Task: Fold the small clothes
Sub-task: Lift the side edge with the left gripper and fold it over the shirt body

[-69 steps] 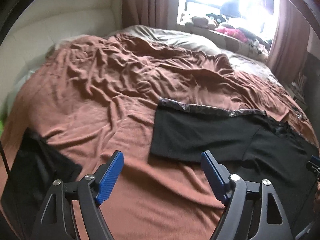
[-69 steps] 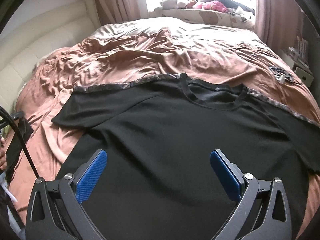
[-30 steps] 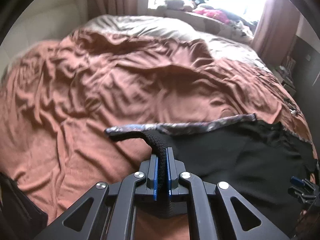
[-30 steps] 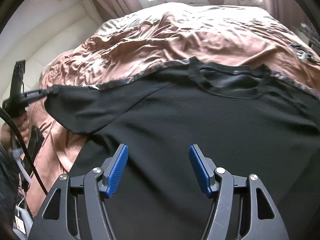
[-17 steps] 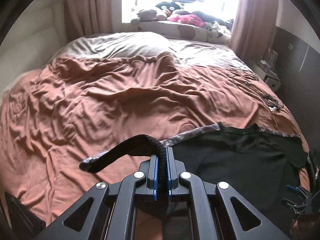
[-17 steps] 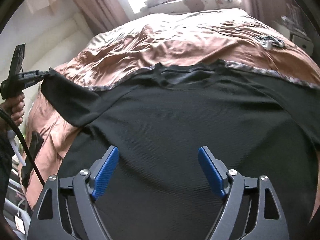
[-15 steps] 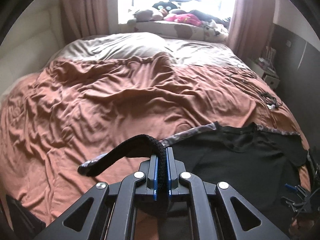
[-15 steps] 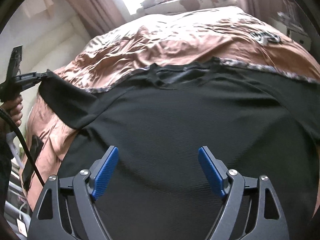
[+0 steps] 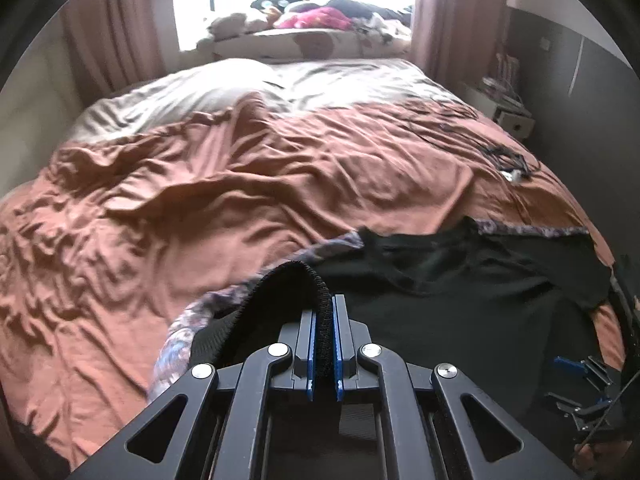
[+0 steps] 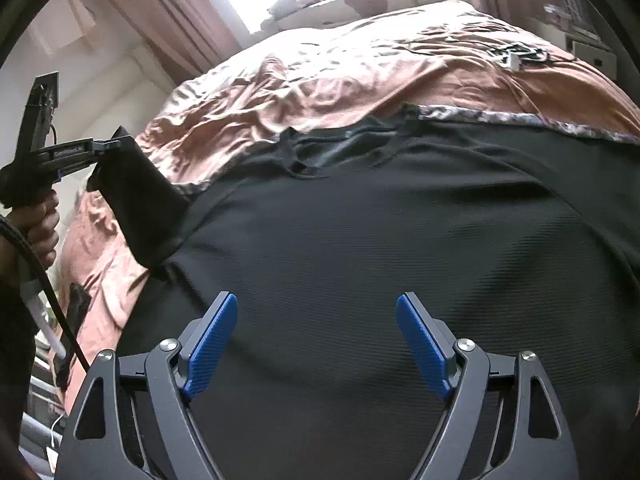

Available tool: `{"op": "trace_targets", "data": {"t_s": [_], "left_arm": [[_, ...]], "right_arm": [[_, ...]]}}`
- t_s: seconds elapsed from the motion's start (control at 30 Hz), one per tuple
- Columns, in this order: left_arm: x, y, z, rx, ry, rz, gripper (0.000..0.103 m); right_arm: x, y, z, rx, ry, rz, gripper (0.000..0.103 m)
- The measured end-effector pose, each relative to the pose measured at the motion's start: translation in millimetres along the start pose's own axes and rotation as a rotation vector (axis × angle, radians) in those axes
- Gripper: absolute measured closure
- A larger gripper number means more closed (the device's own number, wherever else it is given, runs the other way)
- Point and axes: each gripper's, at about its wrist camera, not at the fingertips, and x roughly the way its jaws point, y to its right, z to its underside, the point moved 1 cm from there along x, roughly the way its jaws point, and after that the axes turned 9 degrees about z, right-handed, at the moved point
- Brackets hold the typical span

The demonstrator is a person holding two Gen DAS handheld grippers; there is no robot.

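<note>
A black T-shirt [image 10: 400, 248] with a patterned shoulder trim lies face up on the brown bedspread [image 9: 200, 184]. It also shows in the left wrist view [image 9: 460, 304]. My left gripper [image 9: 324, 312] is shut on the edge of the shirt's left sleeve [image 9: 280, 284] and holds it lifted, curled over toward the shirt's body. In the right wrist view the left gripper [image 10: 108, 146] holds that sleeve [image 10: 140, 208] up in the air. My right gripper [image 10: 316, 340] is open and empty, low over the shirt's lower middle.
A tangle of cables [image 9: 508, 160] lies on the bed at the far right. Pillows and soft toys [image 9: 312, 20] sit by the window. A dark item [image 10: 74, 312] lies at the bed's left edge. A nightstand [image 9: 508, 112] stands right of the bed.
My left gripper closed on the sleeve edge, lifted it and carried it rightward over the shirt. My right gripper moved lower over the shirt and stays open.
</note>
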Motion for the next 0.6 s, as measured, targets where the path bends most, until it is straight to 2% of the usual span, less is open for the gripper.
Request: {"op": "trace_targets", "data": {"t_s": [0.2, 0.33, 0.37, 0.47, 0.53, 0.6], "left_arm": [[44, 28, 8, 0.03, -0.065, 0.044, 0.096], [72, 47, 18, 0.042, -0.13, 0.11, 0.095], [75, 50, 20, 0.051, -0.141, 0.115, 0.092], [74, 52, 22, 0.049, -0.154, 0.145, 0.074], [65, 46, 21, 0.038, -0.126, 0.15, 0.054], [54, 38, 19, 0.033, -0.092, 0.134, 0.046]], "right_arm": [[11, 17, -1, 0.056, -0.035, 0.022, 0.022], [12, 24, -5, 0.091, -0.037, 0.015, 0.022], [11, 24, -6, 0.09, -0.033, 0.014, 0.022], [13, 21, -6, 0.086, -0.032, 0.006, 0.022], [17, 21, -4, 0.083, -0.037, 0.001, 0.022], [20, 20, -5, 0.076, -0.038, -0.001, 0.022]]}}
